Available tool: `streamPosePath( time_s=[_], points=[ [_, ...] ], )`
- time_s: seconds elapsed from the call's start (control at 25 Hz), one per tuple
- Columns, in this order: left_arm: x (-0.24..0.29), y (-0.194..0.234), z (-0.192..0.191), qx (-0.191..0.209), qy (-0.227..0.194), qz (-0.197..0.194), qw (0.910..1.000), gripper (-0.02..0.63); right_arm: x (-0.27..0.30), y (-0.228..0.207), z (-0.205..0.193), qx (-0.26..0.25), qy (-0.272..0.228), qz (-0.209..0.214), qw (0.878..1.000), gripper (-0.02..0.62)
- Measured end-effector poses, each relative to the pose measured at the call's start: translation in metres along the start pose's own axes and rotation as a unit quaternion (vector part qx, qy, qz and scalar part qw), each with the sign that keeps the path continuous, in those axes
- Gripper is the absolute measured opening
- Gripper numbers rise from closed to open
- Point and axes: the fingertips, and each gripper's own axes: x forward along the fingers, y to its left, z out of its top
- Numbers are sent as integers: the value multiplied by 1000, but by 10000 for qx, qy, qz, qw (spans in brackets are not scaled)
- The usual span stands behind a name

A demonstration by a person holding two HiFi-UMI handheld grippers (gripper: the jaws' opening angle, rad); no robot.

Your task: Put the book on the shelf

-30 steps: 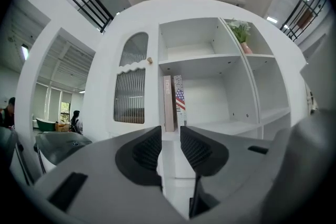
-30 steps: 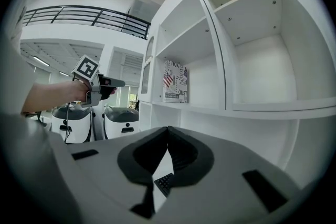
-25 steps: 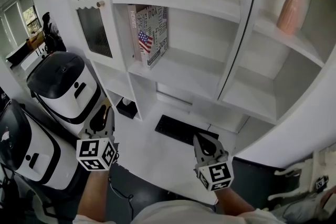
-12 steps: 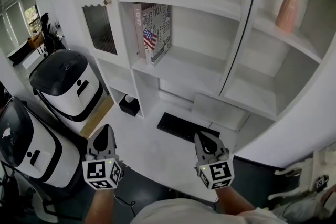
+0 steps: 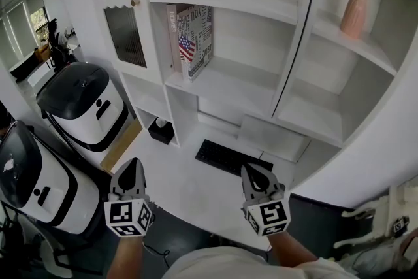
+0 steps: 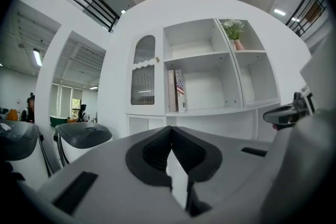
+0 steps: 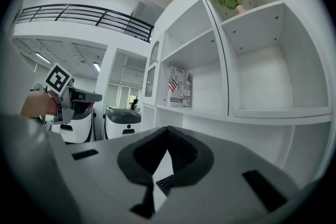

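The glossy flag-printed book [image 5: 196, 42] stands upright on the smooth white shelf [image 5: 235, 87]. Our left gripper [image 5: 133, 163], now drawn back from it, and right gripper [image 5: 251, 169] are pressed together, empty.

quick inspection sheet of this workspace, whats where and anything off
surface: white desk, mostly bare
job's things: books stand upright at the left end of the middle shelf; no book in either gripper
clutter: black keyboard on the desk; small black box in a low cubby; pink vase with a plant on the upper right shelf
grippers: left gripper and right gripper both shut and empty, over the desk's near edge
cables: one thin dark lead low beside the left gripper
surroundings: two white and black machines at the left
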Motion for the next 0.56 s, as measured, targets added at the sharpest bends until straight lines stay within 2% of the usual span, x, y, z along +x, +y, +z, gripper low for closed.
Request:
streamPosePath(
  time_s=[0.56],
  points=[
    [6, -4, -3, 39, 41, -55, 10000, 5, 1, -3, 2, -29, 15, 5, 10000, 3]
  ],
)
